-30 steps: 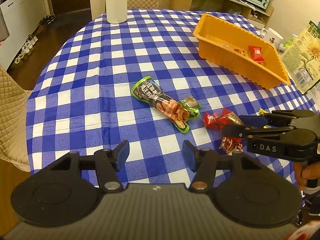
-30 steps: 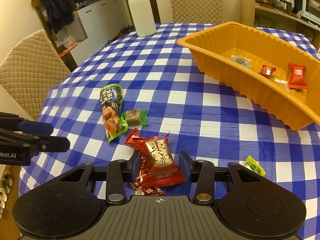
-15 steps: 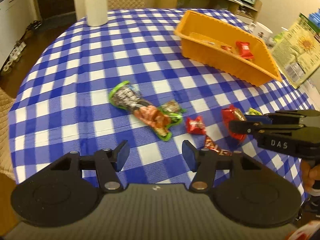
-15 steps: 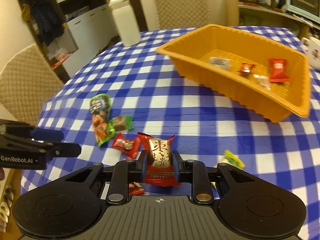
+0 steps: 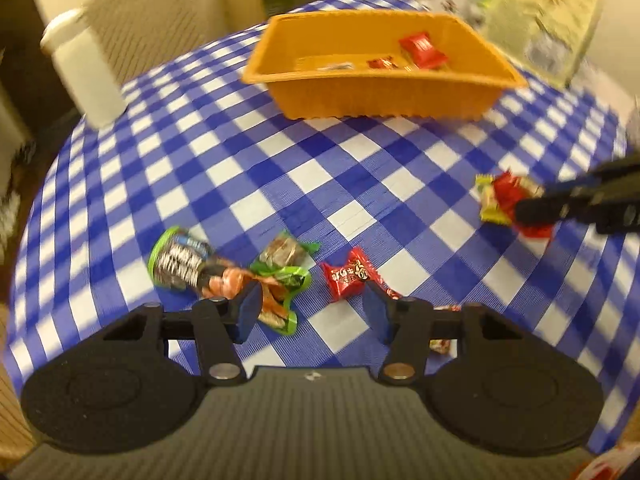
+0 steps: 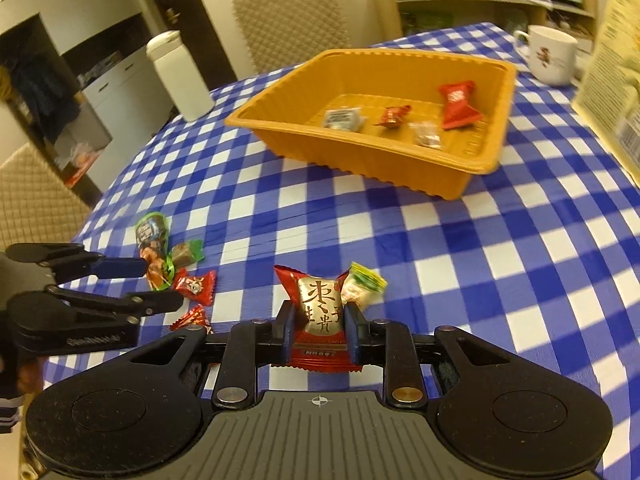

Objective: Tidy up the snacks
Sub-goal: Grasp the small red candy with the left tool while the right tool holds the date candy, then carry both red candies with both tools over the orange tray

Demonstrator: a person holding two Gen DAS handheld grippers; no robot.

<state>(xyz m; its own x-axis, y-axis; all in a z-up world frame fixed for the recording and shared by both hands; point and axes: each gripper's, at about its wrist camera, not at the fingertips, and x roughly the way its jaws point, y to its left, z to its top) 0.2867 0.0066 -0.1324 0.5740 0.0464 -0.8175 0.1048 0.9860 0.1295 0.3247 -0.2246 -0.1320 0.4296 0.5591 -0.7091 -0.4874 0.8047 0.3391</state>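
Note:
My right gripper (image 6: pixel 318 334) is shut on a red and gold candy packet (image 6: pixel 318 312) and holds it above the checked tablecloth; it also shows in the left wrist view (image 5: pixel 510 198). My left gripper (image 5: pixel 310 314) is open and empty, low over a small red candy (image 5: pixel 348 276), a green sausage pack (image 5: pixel 188 266) and a green-wrapped sweet (image 5: pixel 284 258). The orange tray (image 6: pixel 496 128) stands beyond with several snacks inside. A yellow-green sweet (image 6: pixel 362 286) lies just past the held packet.
A white bottle (image 6: pixel 180 76) stands at the table's far left. A white mug (image 6: pixel 552 54) and a sunflower-print box (image 6: pixel 612 76) stand at the right. Quilted chairs (image 6: pixel 290 20) surround the table. Another small red candy (image 6: pixel 192 318) lies near my left gripper.
My right gripper closed on the red and gold packet and lifted it off the table toward the tray side. My left gripper moved forward and lower over the remaining snacks.

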